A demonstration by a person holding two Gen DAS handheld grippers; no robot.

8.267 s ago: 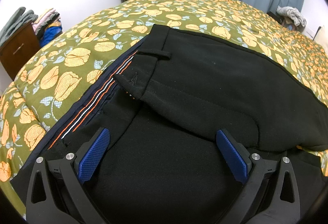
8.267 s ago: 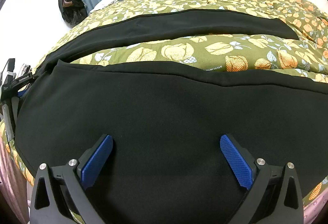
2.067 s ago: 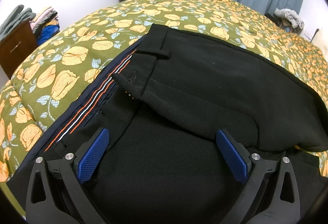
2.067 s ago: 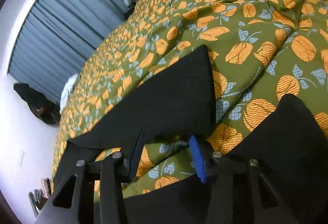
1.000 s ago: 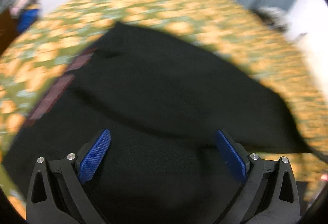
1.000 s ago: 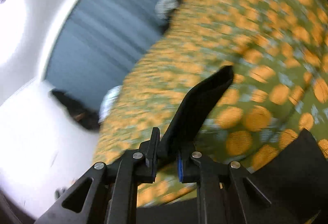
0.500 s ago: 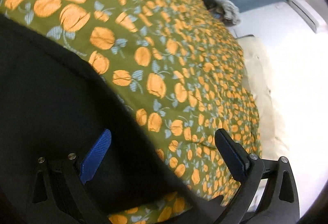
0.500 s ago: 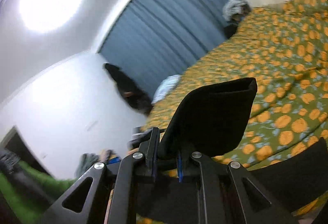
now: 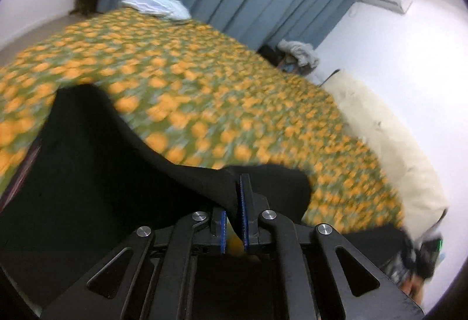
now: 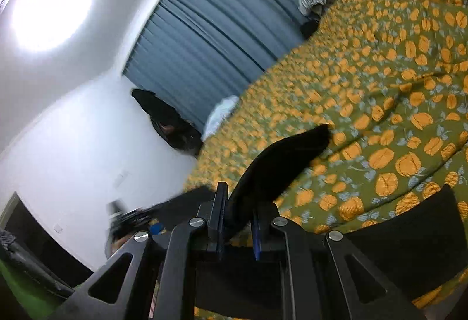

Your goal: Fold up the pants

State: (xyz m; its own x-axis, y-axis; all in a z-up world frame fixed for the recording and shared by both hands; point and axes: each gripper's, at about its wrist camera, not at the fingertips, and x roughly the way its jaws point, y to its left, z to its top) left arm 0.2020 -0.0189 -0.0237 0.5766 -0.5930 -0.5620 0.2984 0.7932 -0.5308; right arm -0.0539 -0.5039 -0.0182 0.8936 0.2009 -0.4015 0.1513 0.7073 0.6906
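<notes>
Pants, black, no legible label.

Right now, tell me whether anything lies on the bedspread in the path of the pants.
Nothing visible does. Both the left gripper and right gripper hold the black pants; the flowered bedspread ahead looks bare.
</notes>
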